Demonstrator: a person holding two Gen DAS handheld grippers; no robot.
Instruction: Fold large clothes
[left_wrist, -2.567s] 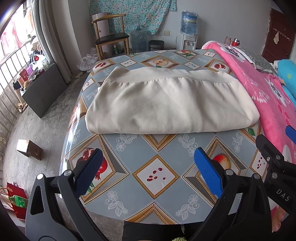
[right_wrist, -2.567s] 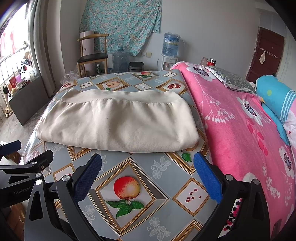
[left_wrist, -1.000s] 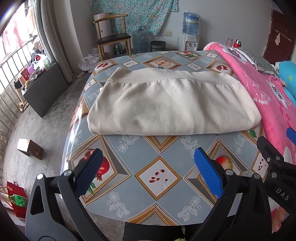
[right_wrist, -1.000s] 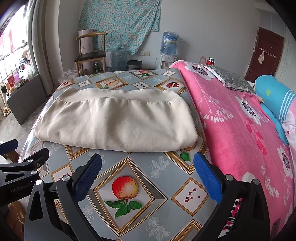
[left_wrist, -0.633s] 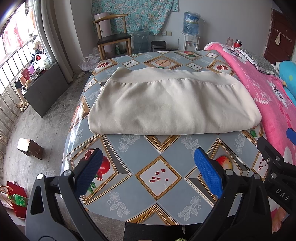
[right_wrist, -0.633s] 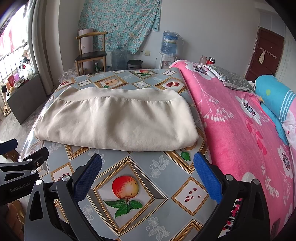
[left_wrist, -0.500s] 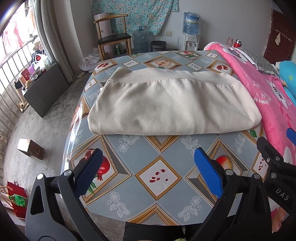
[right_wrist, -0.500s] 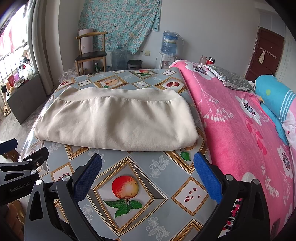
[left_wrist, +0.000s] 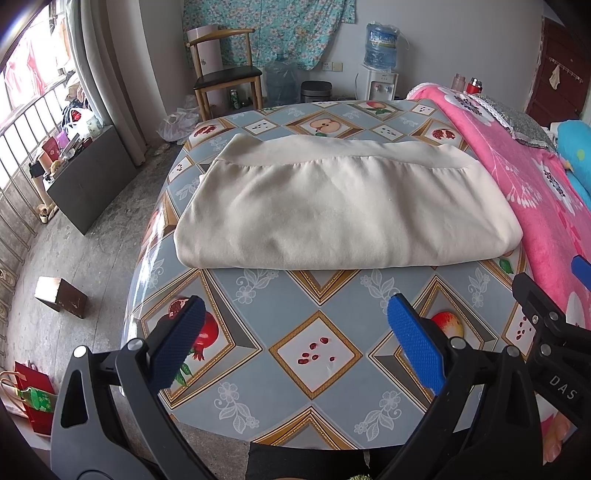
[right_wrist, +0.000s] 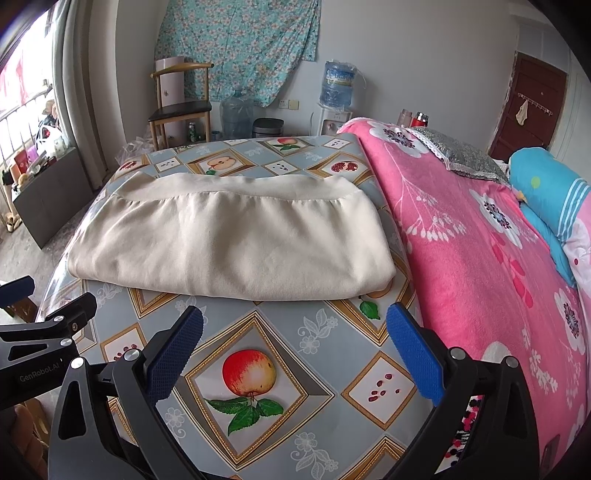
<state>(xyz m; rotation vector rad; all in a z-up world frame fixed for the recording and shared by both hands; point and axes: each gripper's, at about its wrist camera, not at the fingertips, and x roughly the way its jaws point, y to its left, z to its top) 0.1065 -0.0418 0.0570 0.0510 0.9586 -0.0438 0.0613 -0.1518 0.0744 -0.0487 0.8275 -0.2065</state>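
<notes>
Closest to me, the left gripper (left_wrist: 295, 339) hangs above the near edge of the table (left_wrist: 317, 398), its blue-padded jaws spread wide with nothing between them. The right gripper (right_wrist: 295, 343) is alongside it over the same near edge, toward the near right corner, and its jaws are wide apart and empty too. Each one shows at the side of the other's view, so they are held just beside each other. Neither touches the tablecloth (right_wrist: 321, 424), a grey-blue sheet printed with framed fruit; an apple picture lies right under the right gripper and a square of red seeds under the left.

Past the grippers, across the middle of the table, lies the cream garment (left_wrist: 343, 210), folded into a thick wide rectangle. Its rounded fold faces the near edge and a flat band (right_wrist: 240, 184) runs along its far side. It reaches almost to the left edge of the table and stops just short of the right edge. A strip of bare tablecloth separates it from both grippers.

A pink flowered blanket (right_wrist: 480, 258) butts against the right edge of the table, with a blue pillow (right_wrist: 546, 188) further along it. Beyond the far edge stand a wooden chair (left_wrist: 225, 79) and a water dispenser (right_wrist: 336, 107) by the wall, where a flowered cloth (right_wrist: 240, 44) hangs.
</notes>
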